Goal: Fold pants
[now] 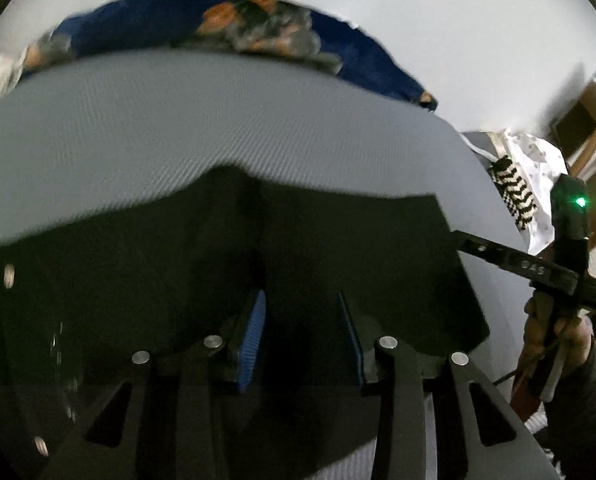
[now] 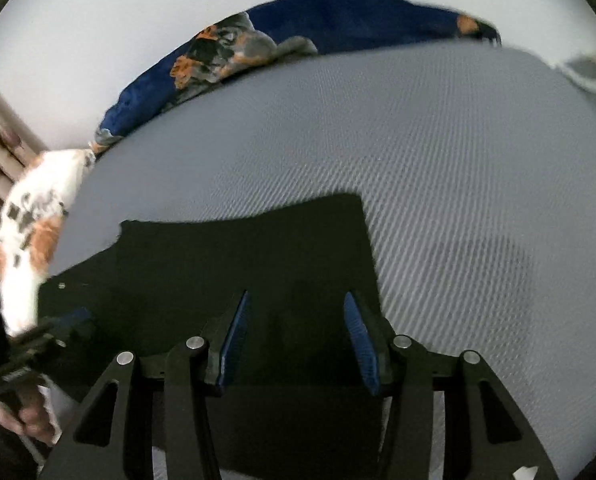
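Note:
The black pants lie flat on a grey ribbed mattress, and they also show in the right wrist view. My left gripper is open, its blue pads just above the dark cloth near its near edge. My right gripper is open too, over the right part of the pants near their right edge. The right gripper also shows in the left wrist view, at the pants' right side. The left gripper shows at the far left of the right wrist view.
A dark blue blanket with an orange and grey print lies bunched along the mattress's far edge, seen also in the right wrist view. A white patterned pillow is at the left. Bags and a zebra-striped item sit beyond the right edge.

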Demonstrator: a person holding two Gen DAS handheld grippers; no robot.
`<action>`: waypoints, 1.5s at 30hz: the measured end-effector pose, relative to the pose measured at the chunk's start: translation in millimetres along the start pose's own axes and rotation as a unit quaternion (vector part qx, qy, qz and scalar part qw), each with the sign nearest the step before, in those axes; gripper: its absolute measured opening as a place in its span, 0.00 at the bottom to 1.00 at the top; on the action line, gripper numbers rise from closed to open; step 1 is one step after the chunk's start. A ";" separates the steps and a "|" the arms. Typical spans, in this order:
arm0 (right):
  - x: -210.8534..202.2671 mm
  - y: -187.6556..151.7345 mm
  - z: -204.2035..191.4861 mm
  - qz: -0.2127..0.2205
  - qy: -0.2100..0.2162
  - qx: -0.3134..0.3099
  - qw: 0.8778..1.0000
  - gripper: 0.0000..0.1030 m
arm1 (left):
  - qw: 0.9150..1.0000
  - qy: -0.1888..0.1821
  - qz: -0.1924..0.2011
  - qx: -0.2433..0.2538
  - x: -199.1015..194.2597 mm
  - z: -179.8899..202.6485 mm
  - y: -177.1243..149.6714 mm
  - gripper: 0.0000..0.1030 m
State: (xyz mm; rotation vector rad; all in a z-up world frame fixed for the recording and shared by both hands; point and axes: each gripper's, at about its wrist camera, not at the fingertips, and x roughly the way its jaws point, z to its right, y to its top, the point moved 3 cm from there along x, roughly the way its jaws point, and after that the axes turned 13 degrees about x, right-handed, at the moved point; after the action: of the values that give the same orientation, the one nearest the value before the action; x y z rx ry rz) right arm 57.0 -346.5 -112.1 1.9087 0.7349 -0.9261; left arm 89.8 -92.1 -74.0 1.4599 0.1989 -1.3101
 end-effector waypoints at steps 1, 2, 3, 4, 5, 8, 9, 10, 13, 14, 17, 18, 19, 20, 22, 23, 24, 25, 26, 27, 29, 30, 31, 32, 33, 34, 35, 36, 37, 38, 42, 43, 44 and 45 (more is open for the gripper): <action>2.2 5.6 -1.7 0.005 -0.004 -0.006 1.000 0.44 | 1.000 0.002 0.007 0.007 1.9 -2.3 4.1 0.37; 3.6 9.3 -2.6 0.007 -0.008 -0.010 1.000 0.41 | 1.000 0.005 0.014 0.014 7.2 -1.4 8.4 0.37; 6.3 14.2 -4.6 0.011 -0.015 -0.016 1.000 0.41 | 0.999 0.011 0.019 0.023 11.2 -2.0 13.8 0.37; 8.1 17.1 -6.5 0.014 -0.018 -0.022 1.000 0.41 | 0.999 0.014 0.021 0.029 14.7 -3.0 16.9 0.37; 9.8 19.7 -7.9 0.015 -0.021 -0.028 0.999 0.40 | 0.999 0.015 0.020 0.034 20.7 -2.9 21.0 0.37; 21.8 24.6 -8.6 0.009 -0.032 -0.037 0.999 0.38 | 0.999 0.017 0.010 0.040 40.6 -5.2 30.7 0.37; 27.5 25.8 -7.6 0.006 -0.038 -0.041 0.998 0.37 | 0.999 0.021 0.004 0.040 46.9 -6.6 32.2 0.37; 30.4 26.3 -7.0 0.005 -0.040 -0.042 0.998 0.37 | 0.999 0.030 -0.006 0.036 55.7 -10.6 33.4 0.37; 38.4 28.7 -3.5 -0.001 -0.046 -0.038 0.998 0.37 | 0.999 0.033 -0.028 0.024 68.0 -24.6 29.5 0.37; 38.5 28.1 -3.3 0.000 -0.047 -0.038 0.998 0.37 | 0.999 0.034 -0.019 0.021 68.9 -25.4 29.8 0.37; 39.7 26.1 -4.3 0.001 -0.055 -0.048 0.997 0.37 | 0.999 0.031 -0.020 0.027 70.5 -22.0 30.8 0.45; 39.7 25.0 -5.0 0.003 -0.059 -0.052 0.997 0.38 | 0.999 0.029 -0.020 0.028 70.4 -21.2 30.8 0.48; 39.7 24.8 -6.1 0.004 -0.062 -0.053 0.997 0.38 | 0.999 0.031 -0.020 0.029 69.8 -20.2 30.6 0.49; 39.4 24.1 -6.8 0.005 -0.065 -0.055 0.996 0.37 | 0.999 0.034 -0.020 0.032 69.8 -19.1 30.3 0.49; 38.2 22.2 -7.4 0.008 -0.070 -0.056 0.996 0.38 | 0.998 0.040 -0.022 0.035 66.3 -16.3 27.5 0.50; 37.1 20.9 -8.0 0.011 -0.073 -0.056 0.996 0.38 | 0.998 0.039 -0.023 0.032 64.0 -15.7 25.5 0.51; 36.0 18.8 -8.7 0.013 -0.080 -0.058 0.995 0.38 | 0.999 0.039 -0.025 0.028 62.4 -15.8 23.7 0.52; 35.2 16.9 -9.6 0.013 -0.086 -0.062 0.994 0.38 | 0.999 0.040 -0.026 0.025 60.2 -16.0 21.7 0.53; 33.8 14.6 -10.9 0.014 -0.091 -0.066 0.994 0.38 | 0.999 0.041 -0.029 0.021 57.2 -15.8 18.2 0.53; 31.9 11.3 -12.1 0.014 -0.096 -0.071 0.993 0.39 | 0.999 0.037 -0.032 0.017 53.9 -15.3 13.0 0.53; 27.9 4.6 -13.5 0.012 -0.099 -0.077 0.992 0.39 | 0.998 0.039 -0.038 0.015 47.2 -14.5 2.4 0.53; 24.1 -0.5 -14.6 0.010 -0.099 -0.081 0.992 0.38 | 0.998 0.042 -0.041 0.016 44.0 -14.7 -1.6 0.53; 22.0 -2.9 -15.0 0.011 -0.099 -0.082 0.992 0.38 | 0.998 0.040 -0.045 0.015 38.9 -15.7 -6.5 0.53; 18.5 -6.7 -16.0 0.013 -0.099 -0.085 0.991 0.38 | 0.998 0.039 -0.048 0.011 33.9 -17.6 -10.6 0.53; 14.6 -10.9 -17.5 0.015 -0.100 -0.089 0.991 0.38 | 0.998 0.040 -0.051 0.006 29.1 -19.8 -13.9 0.53; 11.7 -14.5 -19.0 0.016 -0.099 -0.091 0.991 0.38 | 0.998 0.040 -0.052 -0.001 23.3 -22.6 -17.1 0.53; 8.3 -19.4 -21.0 0.016 -0.098 -0.093 0.991 0.38 | 0.998 0.037 -0.050 -0.009 15.6 -26.5 -20.7 0.53; 6.8 -22.8 -22.7 0.015 -0.095 -0.093 0.991 0.38 | 0.998 0.036 -0.045 -0.019 6.3 -31.4 -23.9 0.53; 5.8 -26.3 -24.7 0.013 -0.093 -0.094 0.991 0.38 | 0.998 0.038 -0.041 -0.026 -1.2 -35.6 -26.1 0.54; 5.6 -30.7 -27.2 0.009 -0.090 -0.097 0.991 0.38 | 0.998 0.042 -0.035 -0.036 -12.7 -42.3 -29.8 0.54; 6.7 -47.6 -39.4 -0.009 -0.081 -0.108 0.991 0.38 | 0.996 0.063 -0.018 -0.055 -44.6 -63.0 -41.5 0.57; 7.3 -50.1 -41.3 -0.012 -0.080 -0.109 0.991 0.38 | 0.996 0.069 -0.014 -0.059 -51.0 -67.7 -44.7 0.58; 7.5 -52.1 -42.7 -0.015 -0.079 -0.110 0.991 0.38 | 0.995 0.078 -0.010 -0.066 -60.4 -75.0 -49.8 0.58; 8.1 -54.8 -45.5 -0.019 -0.077 -0.113 0.990 0.38 | 0.994 0.083 -0.007 -0.072 -65.9 -79.8 -53.4 0.59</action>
State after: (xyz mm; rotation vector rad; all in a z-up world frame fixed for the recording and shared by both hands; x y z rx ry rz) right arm 33.2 -280.6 -127.4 1.6122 0.7521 -0.9584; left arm 74.2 23.3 -72.1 1.4458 0.4053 -1.1607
